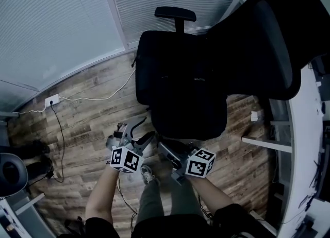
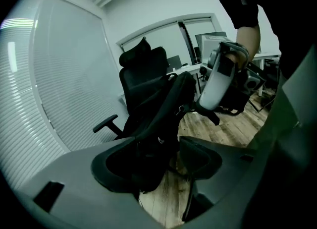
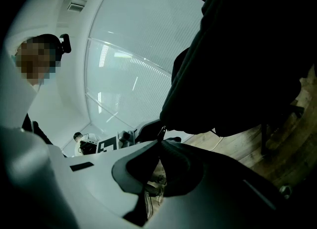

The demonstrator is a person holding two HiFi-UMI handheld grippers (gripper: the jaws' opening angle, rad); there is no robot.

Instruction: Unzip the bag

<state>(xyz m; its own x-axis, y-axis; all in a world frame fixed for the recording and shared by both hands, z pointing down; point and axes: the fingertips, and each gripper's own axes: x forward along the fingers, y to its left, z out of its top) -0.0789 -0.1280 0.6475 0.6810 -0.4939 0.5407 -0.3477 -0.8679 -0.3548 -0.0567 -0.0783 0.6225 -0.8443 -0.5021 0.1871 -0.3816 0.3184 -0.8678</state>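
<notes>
A black bag [image 1: 180,87] rests on the seat of a black office chair [image 1: 268,41]. My right gripper [image 1: 166,148] is at the bag's near edge. In the right gripper view its jaws [image 3: 159,146] are shut on the small metal zipper pull [image 3: 161,133], with the dark bag [image 3: 237,64] hanging above. My left gripper [image 1: 146,131] is just to its left, jaws spread. In the left gripper view, the bag's lower edge [image 2: 158,119] lies between the open jaws [image 2: 161,166]. The right gripper's white body [image 2: 220,82] and the pull [image 2: 184,109] show beyond.
A wall socket [image 1: 51,99] with white and black cables sits on the wood floor at left. A white desk [image 1: 309,154] runs down the right side. The person's shoe [image 1: 148,174] is below the grippers. Blinds cover the windows behind.
</notes>
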